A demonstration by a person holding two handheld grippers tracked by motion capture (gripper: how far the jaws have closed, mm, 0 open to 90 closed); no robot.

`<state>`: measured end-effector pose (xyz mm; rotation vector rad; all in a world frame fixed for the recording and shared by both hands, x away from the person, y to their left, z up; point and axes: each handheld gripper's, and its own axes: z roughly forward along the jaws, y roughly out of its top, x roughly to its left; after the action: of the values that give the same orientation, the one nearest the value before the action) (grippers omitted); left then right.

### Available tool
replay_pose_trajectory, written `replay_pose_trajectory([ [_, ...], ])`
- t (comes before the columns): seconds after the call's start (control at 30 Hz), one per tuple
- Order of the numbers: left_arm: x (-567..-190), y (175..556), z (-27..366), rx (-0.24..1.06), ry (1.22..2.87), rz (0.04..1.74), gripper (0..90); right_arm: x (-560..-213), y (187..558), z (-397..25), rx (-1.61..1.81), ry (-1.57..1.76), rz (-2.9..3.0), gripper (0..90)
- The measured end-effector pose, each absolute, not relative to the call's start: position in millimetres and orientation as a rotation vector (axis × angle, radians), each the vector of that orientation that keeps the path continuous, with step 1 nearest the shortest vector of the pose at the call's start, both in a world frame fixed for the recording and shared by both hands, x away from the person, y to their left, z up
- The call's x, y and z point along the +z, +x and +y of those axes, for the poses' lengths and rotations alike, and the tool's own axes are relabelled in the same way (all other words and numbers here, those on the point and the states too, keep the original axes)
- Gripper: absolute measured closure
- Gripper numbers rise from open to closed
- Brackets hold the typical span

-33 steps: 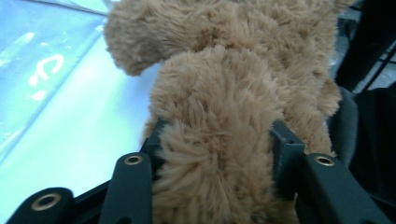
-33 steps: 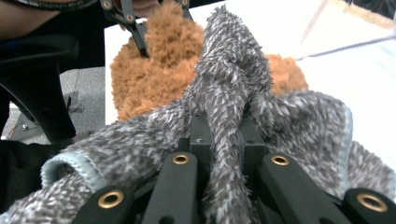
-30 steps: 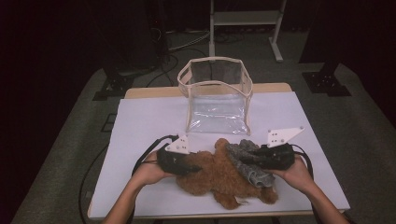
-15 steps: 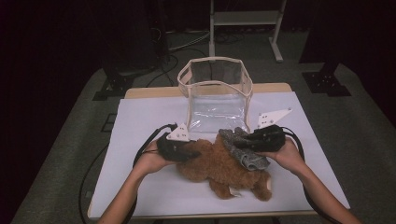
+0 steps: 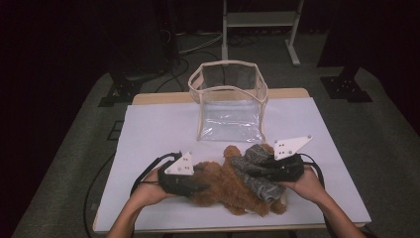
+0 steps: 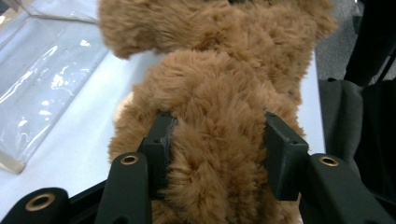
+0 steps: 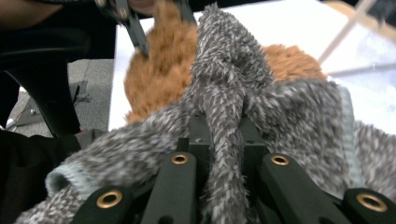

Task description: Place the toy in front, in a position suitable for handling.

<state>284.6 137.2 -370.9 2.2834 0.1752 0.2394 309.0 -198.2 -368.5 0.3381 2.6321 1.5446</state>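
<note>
Clamping brown plush bear (image 5: 225, 186) with left gripper (image 5: 198, 187); pinching grey knit garment (image 5: 255, 171) with right gripper (image 5: 257, 171), just before clear bag (image 5: 229, 106).

One camera looks down over the bench (image 5: 148, 129) from above; two ride close on each gripper, sharing the teddy bear (image 5: 223, 183).

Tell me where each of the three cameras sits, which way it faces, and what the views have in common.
High view: above the person's side, facing forward and down on the table; both forearms, left gripper and right gripper show.
Left gripper view: rides the left gripper, looking along its fingers clamped on the brown teddy bear.
Right gripper view: rides the right gripper, looking along its fingers pinching the grey knit garment.
Shared: the bear and the clear bag appear in all three.
</note>
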Motion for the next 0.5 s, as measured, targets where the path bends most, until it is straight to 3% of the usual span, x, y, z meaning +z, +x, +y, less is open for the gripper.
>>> replay_pose_trajectory([
  [0.23,-376.6,274.8,146.6,0.206,2.234,0.179,49.8,-370.3,315.7,-198.9,1.531,0.394,2.605,79.7],
  [0.5,-362.5,283.1,143.1,0.171,2.236,0.141,36.1,-382.6,298.3,-200.5,1.525,0.344,2.633,80.3],
])
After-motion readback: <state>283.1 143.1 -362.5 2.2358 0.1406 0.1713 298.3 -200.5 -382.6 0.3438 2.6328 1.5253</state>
